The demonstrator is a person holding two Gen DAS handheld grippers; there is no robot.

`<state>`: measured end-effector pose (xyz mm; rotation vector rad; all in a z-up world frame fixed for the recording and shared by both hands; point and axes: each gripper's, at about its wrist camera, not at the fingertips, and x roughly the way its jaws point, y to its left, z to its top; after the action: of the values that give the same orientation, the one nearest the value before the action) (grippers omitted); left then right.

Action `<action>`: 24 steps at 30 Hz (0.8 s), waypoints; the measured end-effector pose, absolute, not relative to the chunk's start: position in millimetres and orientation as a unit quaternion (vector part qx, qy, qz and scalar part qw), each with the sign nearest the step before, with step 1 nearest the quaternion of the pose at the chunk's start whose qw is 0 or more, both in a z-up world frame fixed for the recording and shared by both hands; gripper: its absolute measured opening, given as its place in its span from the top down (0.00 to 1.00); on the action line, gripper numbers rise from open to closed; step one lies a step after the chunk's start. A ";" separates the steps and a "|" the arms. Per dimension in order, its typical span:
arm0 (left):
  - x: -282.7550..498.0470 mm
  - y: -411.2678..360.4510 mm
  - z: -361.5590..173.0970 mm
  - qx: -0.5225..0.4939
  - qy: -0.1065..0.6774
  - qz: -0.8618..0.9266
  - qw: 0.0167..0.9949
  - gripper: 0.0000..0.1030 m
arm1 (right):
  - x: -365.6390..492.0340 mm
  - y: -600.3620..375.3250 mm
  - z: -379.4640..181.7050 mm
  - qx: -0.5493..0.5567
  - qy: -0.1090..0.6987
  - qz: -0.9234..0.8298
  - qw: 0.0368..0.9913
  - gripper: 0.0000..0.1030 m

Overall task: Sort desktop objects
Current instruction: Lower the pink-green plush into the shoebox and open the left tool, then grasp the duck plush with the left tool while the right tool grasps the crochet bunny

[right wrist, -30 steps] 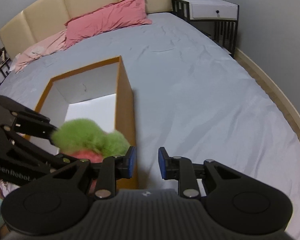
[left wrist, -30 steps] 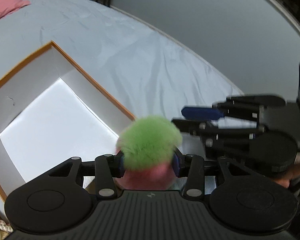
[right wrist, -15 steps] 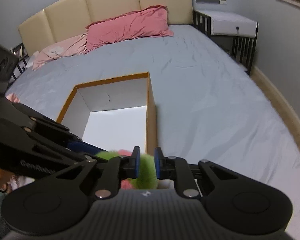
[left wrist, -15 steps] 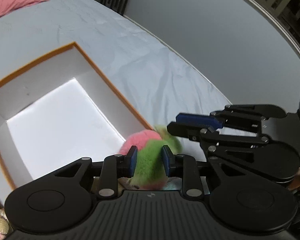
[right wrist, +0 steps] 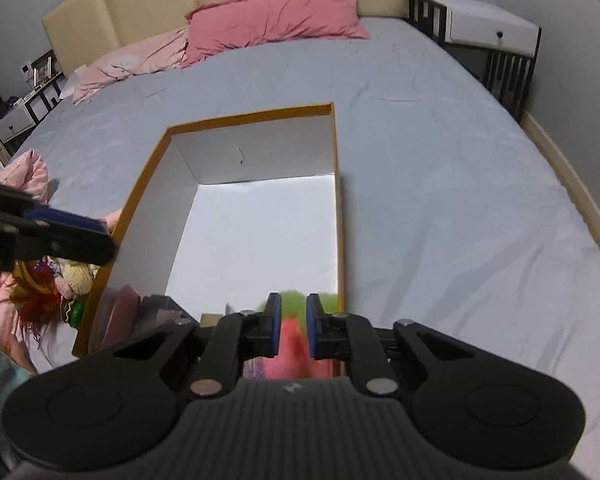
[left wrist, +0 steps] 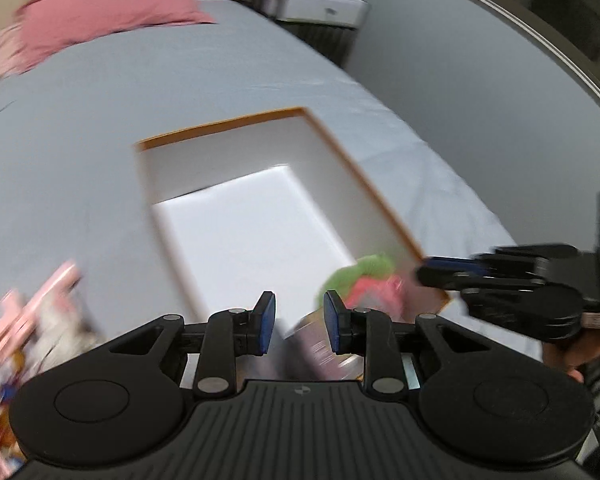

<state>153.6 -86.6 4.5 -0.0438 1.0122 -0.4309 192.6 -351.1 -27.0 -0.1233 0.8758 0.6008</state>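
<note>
Surface: grey bed sheet (right wrist: pixel 440 200), pink pillow (right wrist: pixel 276 12) behind.
Box (right wrist: pixel 336 208): open, white inside, orange rim.
Right gripper (right wrist: pixel 293 330): closing on pink-green plush toy (right wrist: pixel 292 340) over box's near end.
Left gripper (left wrist: pixel 299 322): parted, holding nothing, beside toy.

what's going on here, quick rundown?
A person with a claw in each hand is sorting items into an orange-edged box on a bed. The right claw is closing on a fluffy pink-and-green toy at the box's near end. The left claw has nothing between its fingers; it sits by the box's left side, near a pile of soft toys on the bed.
</note>
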 end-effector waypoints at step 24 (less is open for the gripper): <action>54.6 143.8 17.6 -0.083 0.458 -0.010 0.885 0.67 | 63.5 -143.2 -16.8 -0.182 0.303 0.468 0.810 0.68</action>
<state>54.6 143.8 17.6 -0.1729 0.9536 -0.0205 63.5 -143.2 -16.8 -0.3886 0.6486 0.9994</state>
